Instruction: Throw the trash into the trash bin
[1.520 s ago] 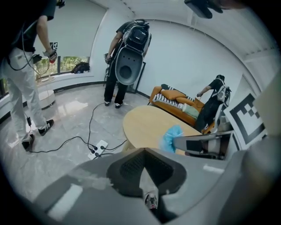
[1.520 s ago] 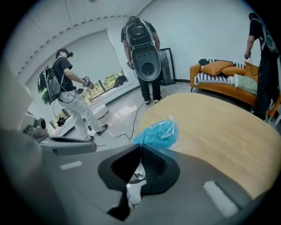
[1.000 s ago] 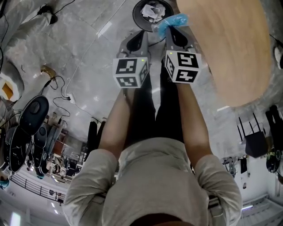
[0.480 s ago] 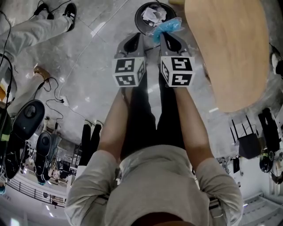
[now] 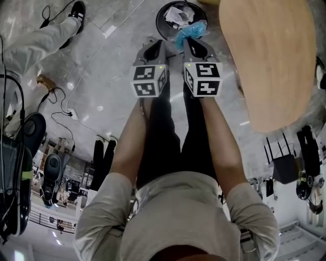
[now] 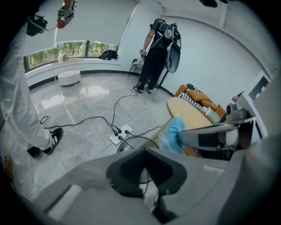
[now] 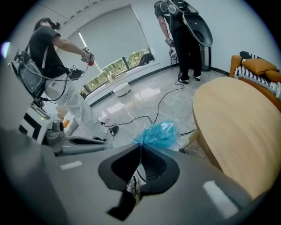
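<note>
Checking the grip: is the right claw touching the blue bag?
Touching. The right gripper view shows the right claw closed on the blue bag, pinching its edge.

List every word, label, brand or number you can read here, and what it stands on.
None can be read.
The marker cube on the left gripper, and the one on the right gripper: square patterns only, no letters.
The blue plastic bag: no print visible.
The paper in the trash bin: too small to read.

Recording lab, open room: polished grey stone floor [image 6: 83, 103]; loose cables [image 6: 113, 115] into a power strip [image 6: 119, 134]; person wearing a backpack rig [image 6: 154, 57]; curved strip window [image 6: 70, 49]; round wooden counter [image 7: 237, 132].
</note>
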A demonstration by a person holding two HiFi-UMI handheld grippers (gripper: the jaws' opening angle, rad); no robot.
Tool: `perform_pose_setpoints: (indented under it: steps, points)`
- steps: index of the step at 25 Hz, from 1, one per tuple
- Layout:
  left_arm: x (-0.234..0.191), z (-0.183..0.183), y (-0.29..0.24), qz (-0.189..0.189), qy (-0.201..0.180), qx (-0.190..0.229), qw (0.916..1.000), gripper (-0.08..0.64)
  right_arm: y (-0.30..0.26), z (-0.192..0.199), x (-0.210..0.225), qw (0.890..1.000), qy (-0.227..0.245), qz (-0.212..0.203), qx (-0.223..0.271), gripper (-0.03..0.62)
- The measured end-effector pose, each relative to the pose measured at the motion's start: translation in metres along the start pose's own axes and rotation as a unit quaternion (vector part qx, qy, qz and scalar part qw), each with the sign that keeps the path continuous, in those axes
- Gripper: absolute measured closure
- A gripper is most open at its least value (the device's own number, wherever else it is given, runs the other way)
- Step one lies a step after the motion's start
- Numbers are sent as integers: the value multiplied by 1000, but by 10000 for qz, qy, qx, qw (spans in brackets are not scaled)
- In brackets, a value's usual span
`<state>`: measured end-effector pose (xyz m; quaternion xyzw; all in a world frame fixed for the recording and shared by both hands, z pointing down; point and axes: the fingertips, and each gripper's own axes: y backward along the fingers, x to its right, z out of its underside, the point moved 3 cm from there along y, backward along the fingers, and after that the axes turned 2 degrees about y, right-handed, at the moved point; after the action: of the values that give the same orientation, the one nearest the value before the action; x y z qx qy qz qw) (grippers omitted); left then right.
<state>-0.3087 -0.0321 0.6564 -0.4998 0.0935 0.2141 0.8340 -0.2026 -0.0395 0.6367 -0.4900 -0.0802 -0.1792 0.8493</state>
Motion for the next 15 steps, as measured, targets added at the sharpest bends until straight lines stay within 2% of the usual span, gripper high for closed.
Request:
perform_pose_setpoints:
  steps: [10,15]
  points:
    - [-16,7,-43,23,53,13,10000,541,-45,20,15,9999,52,26,-94,577]
    - [-28,10,-70,2,-9,-59,10000,541,-82,24,35,9998,-118,115,-58,577]
